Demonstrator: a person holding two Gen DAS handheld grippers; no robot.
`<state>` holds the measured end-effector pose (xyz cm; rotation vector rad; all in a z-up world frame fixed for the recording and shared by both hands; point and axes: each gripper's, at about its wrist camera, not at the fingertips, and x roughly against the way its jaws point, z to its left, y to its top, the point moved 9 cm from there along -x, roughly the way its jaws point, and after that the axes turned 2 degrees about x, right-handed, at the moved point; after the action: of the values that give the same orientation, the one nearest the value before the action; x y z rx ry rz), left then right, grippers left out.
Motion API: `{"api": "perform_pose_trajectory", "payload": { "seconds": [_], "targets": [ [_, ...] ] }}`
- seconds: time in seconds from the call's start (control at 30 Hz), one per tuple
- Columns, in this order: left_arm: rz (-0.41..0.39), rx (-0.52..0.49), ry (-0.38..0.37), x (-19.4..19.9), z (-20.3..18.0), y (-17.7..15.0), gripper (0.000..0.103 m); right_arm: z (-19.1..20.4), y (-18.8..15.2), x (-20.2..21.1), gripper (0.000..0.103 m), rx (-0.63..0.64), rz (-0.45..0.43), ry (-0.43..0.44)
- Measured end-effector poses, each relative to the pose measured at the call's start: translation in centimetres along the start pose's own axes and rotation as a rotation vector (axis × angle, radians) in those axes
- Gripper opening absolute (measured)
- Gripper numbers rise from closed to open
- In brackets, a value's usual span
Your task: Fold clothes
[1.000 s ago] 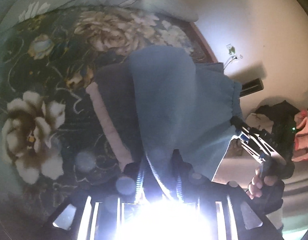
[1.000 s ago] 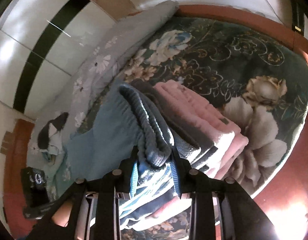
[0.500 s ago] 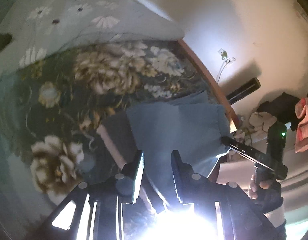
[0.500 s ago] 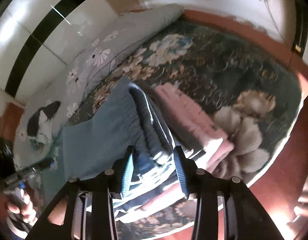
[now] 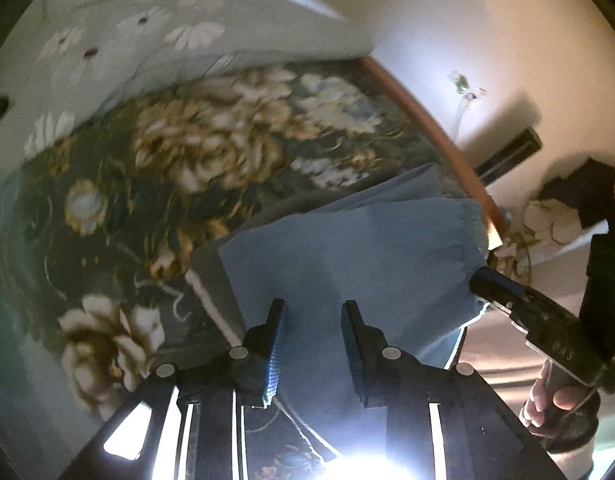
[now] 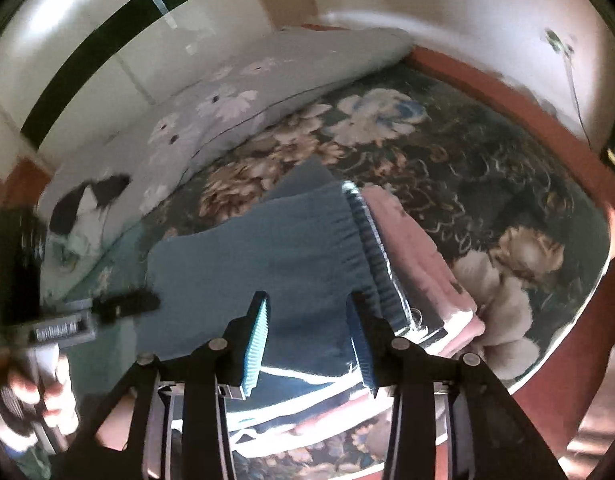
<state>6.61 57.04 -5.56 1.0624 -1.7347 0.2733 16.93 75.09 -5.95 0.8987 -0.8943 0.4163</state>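
Note:
A folded blue garment (image 5: pixel 347 248) with an elastic band lies on top of a stack of folded clothes on the flowered bed. In the right wrist view the blue garment (image 6: pixel 267 256) covers a striped dark piece (image 6: pixel 383 272) and pink folded clothes (image 6: pixel 411 248). My left gripper (image 5: pixel 312 308) is open and empty just above the blue garment. My right gripper (image 6: pixel 307 304) is open and empty above the garment's near edge. The right gripper also shows in the left wrist view (image 5: pixel 483 280), at the garment's right corner.
The dark flowered bedspread (image 6: pixel 487 152) fills the bed. A pale daisy quilt (image 6: pixel 235 92) lies at the far side, with a black and white item (image 6: pixel 91 200) on it. The red-brown bed frame (image 6: pixel 507 92) runs along the white wall. Dark clothes (image 5: pixel 579 192) lie off the bed.
Both grippers have let go of the blue garment and opened. They have pulled back from it. The garment now lies flat on the stack.

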Motion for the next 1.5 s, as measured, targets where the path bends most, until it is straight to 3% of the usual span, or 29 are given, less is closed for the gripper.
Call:
{"api": "perform_pose_trajectory", "payload": {
  "seconds": [0.33, 0.6, 0.8, 0.87, 1.07, 1.2, 1.3, 1.5],
  "targets": [
    [0.046, -0.029, 0.032, -1.7, 0.4, -0.5, 0.032, -0.7, -0.3, -1.9, 0.043, -0.045, 0.017, -0.047],
    [-0.016, -0.012, 0.003, 1.4, 0.4, -1.5, 0.034, 0.6, -0.4, 1.2, 0.043, -0.055, -0.05, -0.051],
    [-0.025, -0.044, 0.005, 2.8, 0.9, -5.2, 0.045, 2.6, -3.8, 1.5, 0.046, -0.061, -0.027, -0.018],
    [-0.024, -0.047, 0.015, 2.9, 1.1, -6.3, 0.053, 3.4, -5.4, 1.4, 0.054, -0.055, -0.009, -0.012],
    [-0.018, -0.024, 0.035, 3.0, 2.0, -9.5, 0.071, 5.2, -9.2, 1.5, 0.058, -0.072, 0.018, 0.019],
    [-0.021, -0.018, 0.052, 3.0, 2.5, -11.4, 0.078, 5.8, -11.5, 1.1, 0.059, -0.081, 0.045, 0.022],
    [-0.022, -0.013, 0.054, 3.1, 3.0, -12.8, 0.084, 6.1, -13.0, 0.9, 0.071, -0.097, 0.055, 0.029],
    [-0.029, 0.004, 0.078, 3.0, 4.5, -15.2, 0.093, 6.7, -15.3, 0.7, 0.071, -0.117, 0.068, 0.036]
  ]
}}
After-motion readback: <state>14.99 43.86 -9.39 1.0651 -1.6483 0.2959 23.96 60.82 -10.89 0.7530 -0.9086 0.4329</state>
